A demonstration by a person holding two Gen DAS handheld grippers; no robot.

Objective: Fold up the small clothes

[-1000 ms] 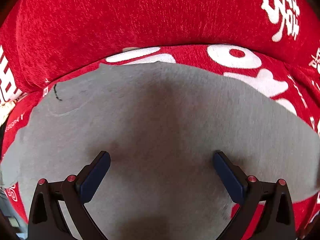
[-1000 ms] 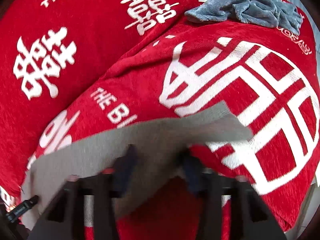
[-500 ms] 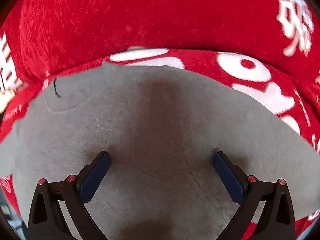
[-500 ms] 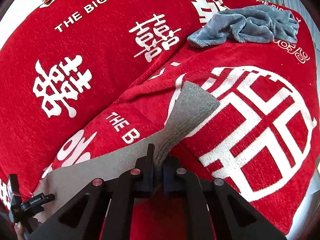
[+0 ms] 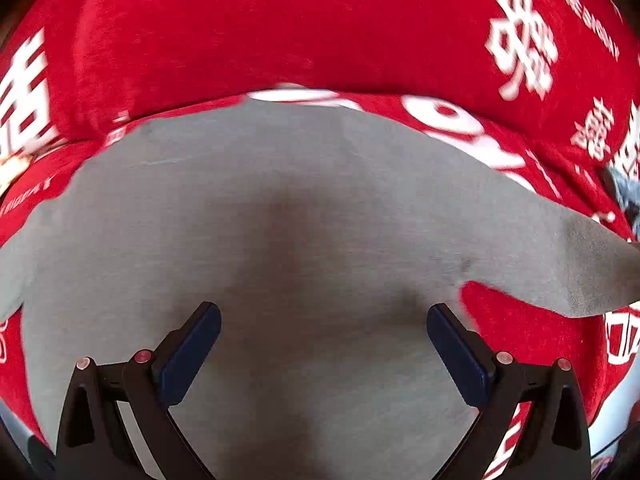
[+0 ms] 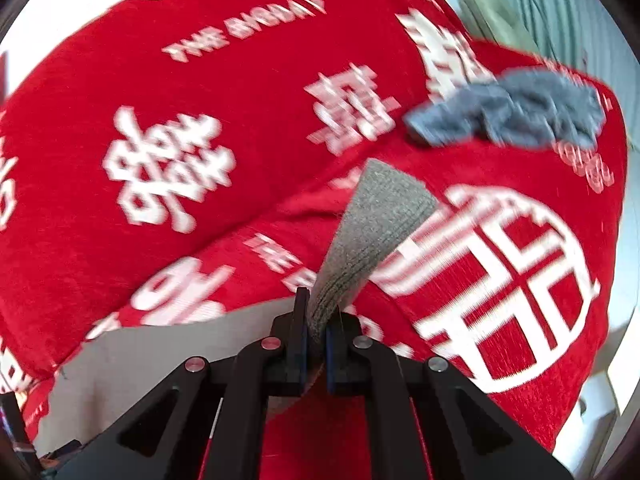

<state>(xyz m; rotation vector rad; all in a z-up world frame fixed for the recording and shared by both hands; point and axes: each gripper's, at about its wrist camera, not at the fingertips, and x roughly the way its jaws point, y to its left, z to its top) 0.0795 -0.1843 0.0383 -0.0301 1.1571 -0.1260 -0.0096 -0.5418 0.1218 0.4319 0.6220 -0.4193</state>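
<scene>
A grey knit garment (image 5: 304,216) lies spread on a red sofa cover. My left gripper (image 5: 323,338) is open just above its middle, both blue pads over the cloth, holding nothing. My right gripper (image 6: 316,330) is shut on one end of the grey garment (image 6: 372,236), which sticks up and away from the jaws, lifted off the cover. That lifted end shows at the far right of the left wrist view (image 5: 588,276). The rest of the garment lies flat at lower left in the right wrist view (image 6: 160,354).
The red cover with white characters (image 6: 504,292) drapes over a seat and a backrest (image 5: 280,28). A crumpled blue-grey cloth (image 6: 516,114) lies further back on the seat. A pale floor shows at the right edge (image 6: 628,216).
My right gripper closed on the garment's end and lifted it up off the cover. The left gripper stayed open over the garment and drifted slightly.
</scene>
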